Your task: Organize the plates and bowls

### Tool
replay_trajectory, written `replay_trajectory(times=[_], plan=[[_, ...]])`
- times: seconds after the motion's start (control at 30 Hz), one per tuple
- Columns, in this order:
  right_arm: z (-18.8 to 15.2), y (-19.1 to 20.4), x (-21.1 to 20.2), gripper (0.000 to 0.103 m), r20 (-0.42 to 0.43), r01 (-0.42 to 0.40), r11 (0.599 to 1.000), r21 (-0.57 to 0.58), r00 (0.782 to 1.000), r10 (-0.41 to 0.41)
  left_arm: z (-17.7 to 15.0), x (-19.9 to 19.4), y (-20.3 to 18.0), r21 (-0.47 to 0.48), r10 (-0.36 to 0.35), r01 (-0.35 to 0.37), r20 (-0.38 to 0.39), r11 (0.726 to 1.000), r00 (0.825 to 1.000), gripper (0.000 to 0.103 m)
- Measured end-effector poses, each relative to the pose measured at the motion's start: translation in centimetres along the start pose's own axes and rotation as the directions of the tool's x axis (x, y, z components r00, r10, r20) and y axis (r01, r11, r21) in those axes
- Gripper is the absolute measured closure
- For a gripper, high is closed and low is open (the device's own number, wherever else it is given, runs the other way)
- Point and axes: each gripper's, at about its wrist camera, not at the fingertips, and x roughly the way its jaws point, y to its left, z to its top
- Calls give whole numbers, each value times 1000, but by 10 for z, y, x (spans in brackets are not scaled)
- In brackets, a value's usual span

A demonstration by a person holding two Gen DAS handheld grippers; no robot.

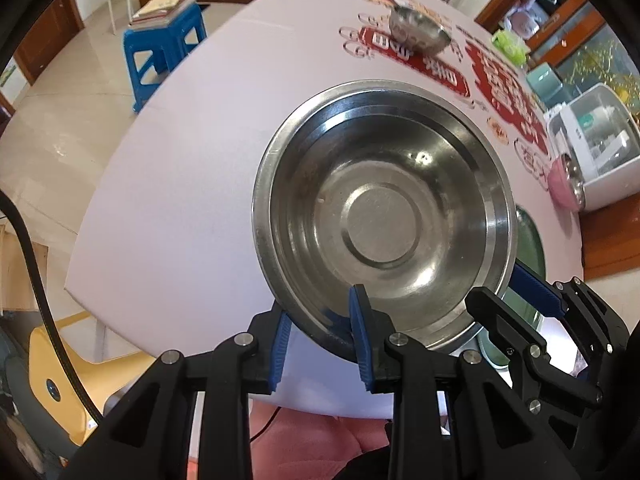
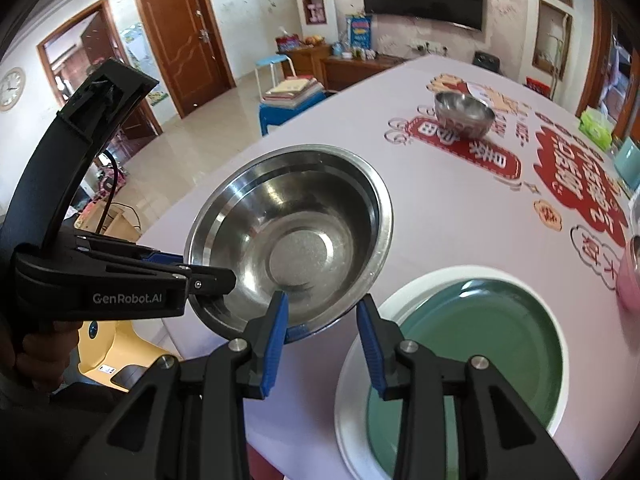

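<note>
A large steel bowl [image 1: 384,216] is held above the table's near corner; it also shows in the right wrist view [image 2: 292,236]. My left gripper [image 1: 320,344] is shut on its near rim, one finger inside, one outside; it appears in the right wrist view [image 2: 200,276]. My right gripper [image 2: 322,336] straddles the bowl's other rim with its jaws apart; its blue pad [image 1: 536,288] shows behind the bowl. A green plate [image 2: 476,360] lies in a white plate [image 2: 360,360] on the table. A small steel bowl [image 1: 420,32] [image 2: 464,114] stands farther off.
The table [image 1: 192,184] has a white cloth with red print. A pink bowl [image 1: 564,184] and a white appliance [image 1: 592,152] are at its right edge. A blue stool with books [image 1: 164,36] and a yellow chair [image 1: 72,364] stand beside the table.
</note>
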Motion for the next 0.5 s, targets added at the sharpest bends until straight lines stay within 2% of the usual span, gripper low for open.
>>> replay_trajectory(times=[0.23,0.5], plan=[[-2,12,16,65,-49,49,997,56,998,-46,12,22,14,59,-9,13,-77,998,997,77],[-1,20,29,62,-83,97,991,92,993,-90,21,35,26,119,-9,23,-121,993,993,77]])
